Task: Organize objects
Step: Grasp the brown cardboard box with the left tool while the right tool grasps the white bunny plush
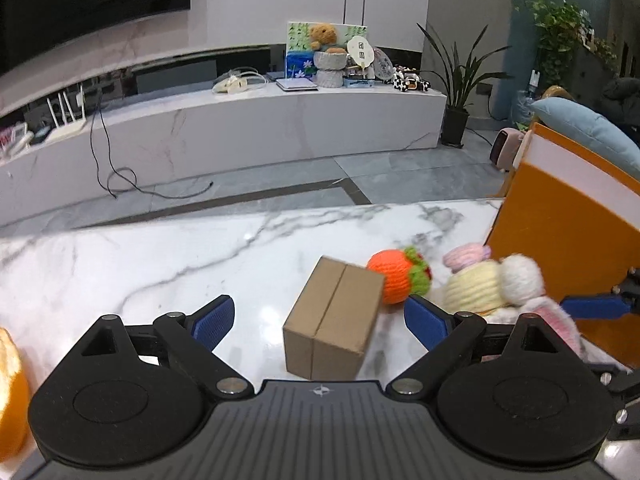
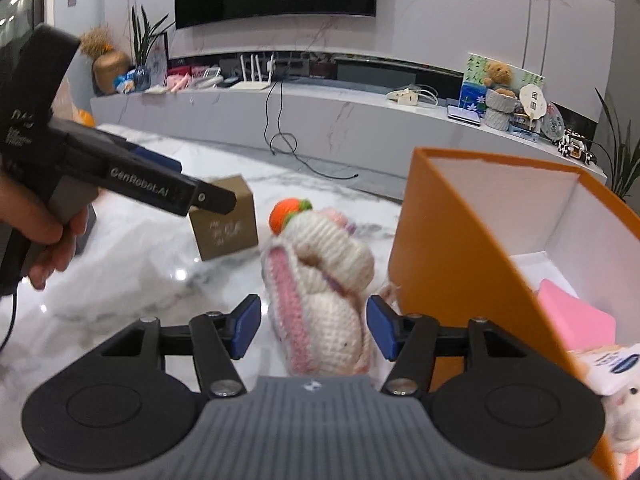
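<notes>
**Inspector:** Status of the right claw (image 2: 314, 326)?

**Assistant:** Its jaws stand apart, 1 on each side of the crocheted rabbit (image 2: 320, 300), which lies on the marble table (image 2: 120, 280). I cannot tell whether the pads touch the yarn. The rabbit lies just beside the orange storage box (image 2: 452, 248), which is open and already holds a pink item (image 2: 576, 316).

**Inspector:** And the left claw (image 1: 319, 322)?

**Assistant:** Jaws apart, holding nothing, poised over the cardboard box (image 1: 334, 320). The knitted orange fruit (image 1: 394, 278) sits right behind that box.

**Inspector:** Step in hand?

**Assistant:** By my judgement, pickup of the rabbit. The next move calls for closing on its soft body, then lifting clear of the orange wall before lowering it inside.
</notes>
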A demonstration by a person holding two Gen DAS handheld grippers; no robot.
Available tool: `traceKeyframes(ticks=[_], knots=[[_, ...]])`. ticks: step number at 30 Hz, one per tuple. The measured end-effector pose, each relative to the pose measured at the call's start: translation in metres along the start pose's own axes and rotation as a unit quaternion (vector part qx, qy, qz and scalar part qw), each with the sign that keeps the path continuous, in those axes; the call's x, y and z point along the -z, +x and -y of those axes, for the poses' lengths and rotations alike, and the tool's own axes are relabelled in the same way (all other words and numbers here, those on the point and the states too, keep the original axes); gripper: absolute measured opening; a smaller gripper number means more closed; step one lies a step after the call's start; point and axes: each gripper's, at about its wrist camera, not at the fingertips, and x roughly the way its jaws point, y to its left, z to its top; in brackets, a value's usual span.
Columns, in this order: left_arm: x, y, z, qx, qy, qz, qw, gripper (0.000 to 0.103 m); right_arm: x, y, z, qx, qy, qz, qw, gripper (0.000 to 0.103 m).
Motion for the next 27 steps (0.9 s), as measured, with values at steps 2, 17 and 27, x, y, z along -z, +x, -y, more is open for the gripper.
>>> traceKeyframes(ticks=[2,17,27], knots=[[0.003,0.004,-0.005,0.011,-0.006,0.002,0.9999,0.103,0.004,0.005,-0.001,0.001,-0.01,-0.007,1.0,0.059],[0.01,0.003,0.007,0.046,0.017,-0.05,0.9975,0.055,0.007,-0.01,-0.013,-0.016,-0.049,-0.035,0.998,0.041],[0.044,-0.043,0.035,0.044,0.006,-0.096,0.9944,0.055,0.017,-0.04,-0.026,-0.029,-0.054,-0.111,0.992,0.041]])
